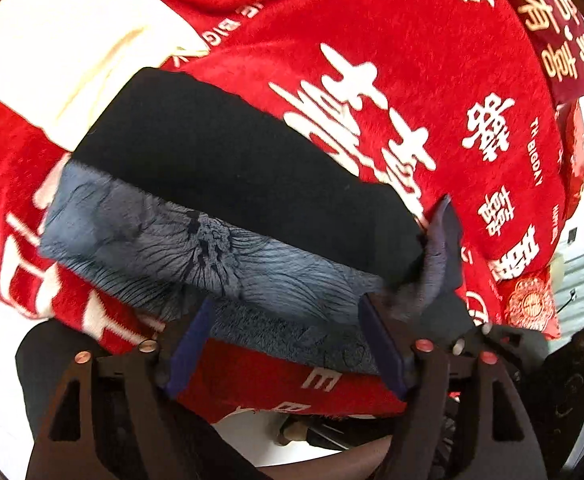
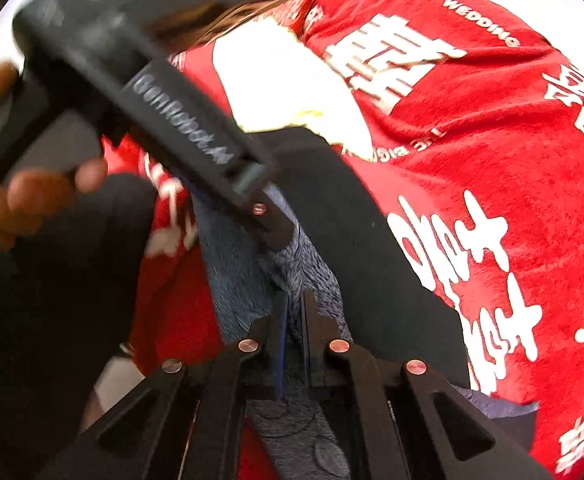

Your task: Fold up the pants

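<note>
Pants (image 1: 228, 184), black with a grey patterned lining, lie folded on a red blanket (image 1: 391, 40) just ahead of the left gripper (image 1: 288, 344), whose jaws stand wide with only the cloth's near edge between them, unpressed. The right gripper (image 2: 293, 320) has its jaws pinched narrow on the grey fabric at the pants' edge.

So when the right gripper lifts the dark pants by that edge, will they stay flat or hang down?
The pants will probably hang down: the cloth already creases and bunches where the right gripper pinches it. They look light and thin, so a lift should be easy. The fuzzy red blanket beneath may drag a little on them.
</note>
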